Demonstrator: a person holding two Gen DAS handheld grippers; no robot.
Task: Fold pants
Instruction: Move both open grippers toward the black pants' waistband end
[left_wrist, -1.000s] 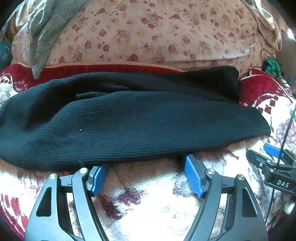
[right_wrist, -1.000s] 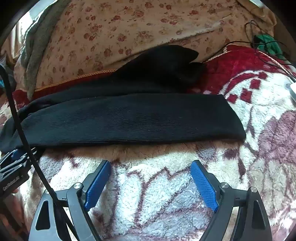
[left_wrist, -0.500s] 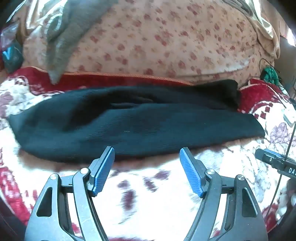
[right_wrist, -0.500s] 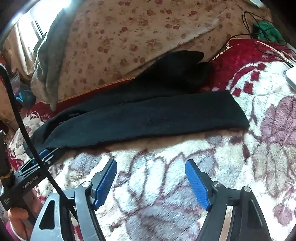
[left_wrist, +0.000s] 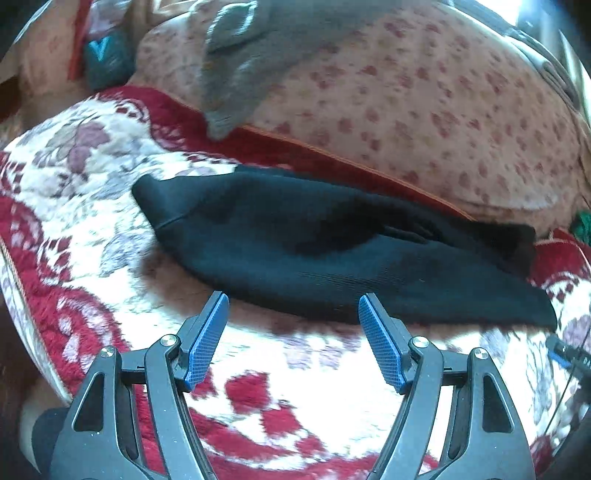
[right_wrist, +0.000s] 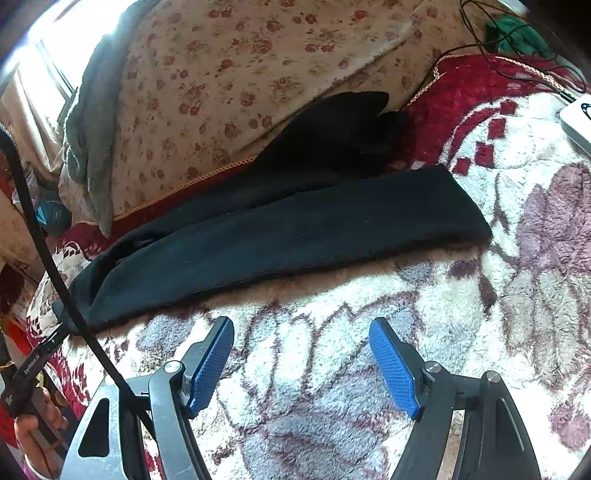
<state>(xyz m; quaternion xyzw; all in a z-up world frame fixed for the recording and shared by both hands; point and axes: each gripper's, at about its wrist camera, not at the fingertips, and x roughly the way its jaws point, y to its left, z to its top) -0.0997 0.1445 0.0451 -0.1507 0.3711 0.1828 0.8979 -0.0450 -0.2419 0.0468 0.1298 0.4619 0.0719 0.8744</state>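
I have both grippers off the cloth. The left gripper (left_wrist: 293, 332) has its jaws wide and empty, tips just short of the near edge of the pants (left_wrist: 332, 258). The right gripper (right_wrist: 301, 358) is the same, jaws wide with nothing between them, a little further back from that edge.

The pants (right_wrist: 295, 229) lie as a long black strip across the fleece blanket (right_wrist: 332, 387) on the bed, folded lengthwise by the look of it. Their far side runs along the floral pillow (right_wrist: 240, 74), and one end climbs up against it in a bunch.

My guess is the next fold brings one end over the other. The risks I see: that bunched end behind the strip may drag crooked if I lift without flattening it. The blanket pile is deep, so a low pinch could catch fleece with the cloth. A black cable (right_wrist: 55, 266) crosses the right view over the pants' left end and could snag there.
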